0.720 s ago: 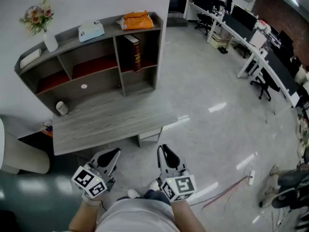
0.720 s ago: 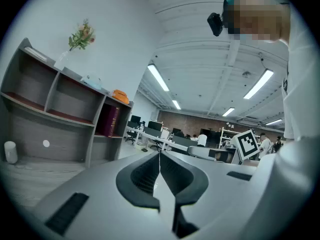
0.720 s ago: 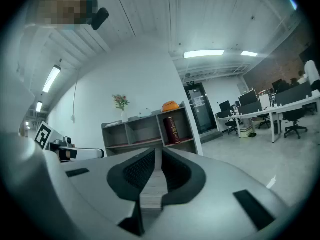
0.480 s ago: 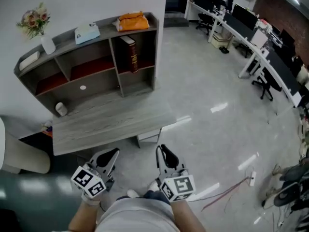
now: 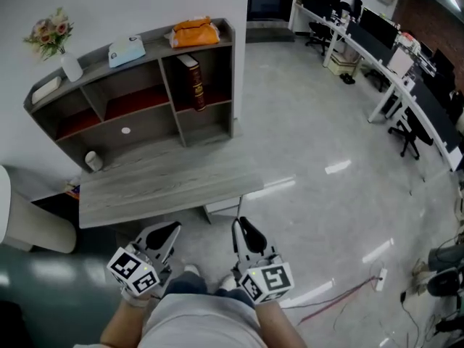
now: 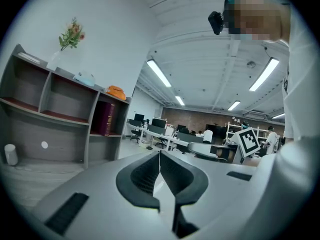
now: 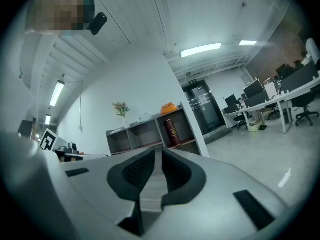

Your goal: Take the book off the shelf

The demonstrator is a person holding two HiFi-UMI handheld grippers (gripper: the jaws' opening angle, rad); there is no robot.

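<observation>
Standing book (image 5: 194,83), spine lettering unreadable

The desk (image 5: 167,183) stood between you and the shelf (image 5: 156,42). Right of the book (image 5: 194,84), its compartment was open.

Office: long desks (image 5: 397,85), monitors (image 5: 377,25), chairs (image 5: 407,133)

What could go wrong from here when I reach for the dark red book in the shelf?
1. The left gripper and the right gripper are both shut; if the jaws do not open first, they may push the book deeper or tip it.
2. The book stands alone in its compartment, so a nudge could topple it.
3. The desk lies between you and the shelf; the long reach may make the grip less steady.
</observation>
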